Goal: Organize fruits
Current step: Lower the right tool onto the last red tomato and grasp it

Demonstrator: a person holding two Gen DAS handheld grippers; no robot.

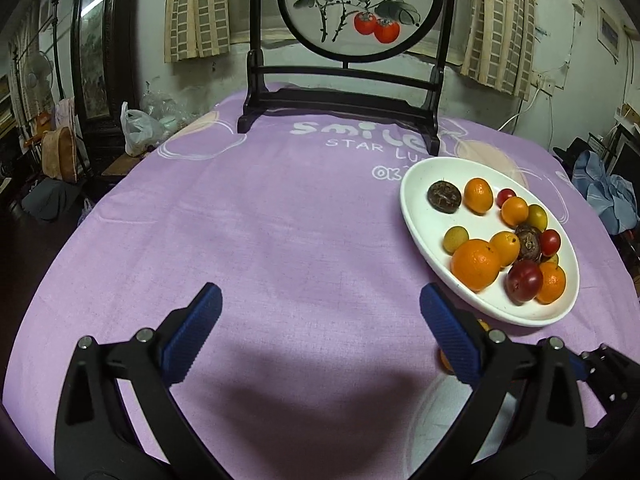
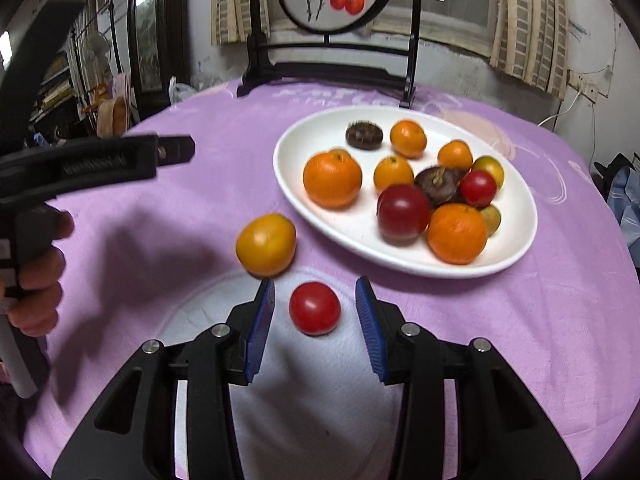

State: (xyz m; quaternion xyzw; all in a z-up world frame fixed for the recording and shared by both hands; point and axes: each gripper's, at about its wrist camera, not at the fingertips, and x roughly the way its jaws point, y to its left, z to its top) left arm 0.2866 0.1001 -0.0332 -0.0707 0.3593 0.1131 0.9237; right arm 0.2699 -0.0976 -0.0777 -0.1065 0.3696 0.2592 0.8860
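Observation:
A white oval plate (image 2: pixel 298 148) (image 1: pixel 440 172) holds several fruits: oranges, red plums, small yellow-green ones and dark brown ones. A big orange (image 2: pixel 332 178) lies at its near left. On the purple cloth beside the plate rests a yellow-orange fruit (image 2: pixel 266 244). A small red tomato (image 2: pixel 315 308) lies on the cloth between the blue pads of my right gripper (image 2: pixel 315 284), with a gap on each side. My left gripper (image 1: pixel 320 292) is wide open over bare cloth, left of the plate. It also shows at the left of the right wrist view, held by a hand (image 2: pixel 36 280).
A dark wooden stand with a round painted screen (image 1: pixel 344 92) stands at the table's far edge. The purple tablecloth (image 1: pixel 260 220) covers the round table. A plastic bag (image 1: pixel 136 128) and room clutter lie beyond the left edge, and blue cloth (image 1: pixel 608 196) beyond the right.

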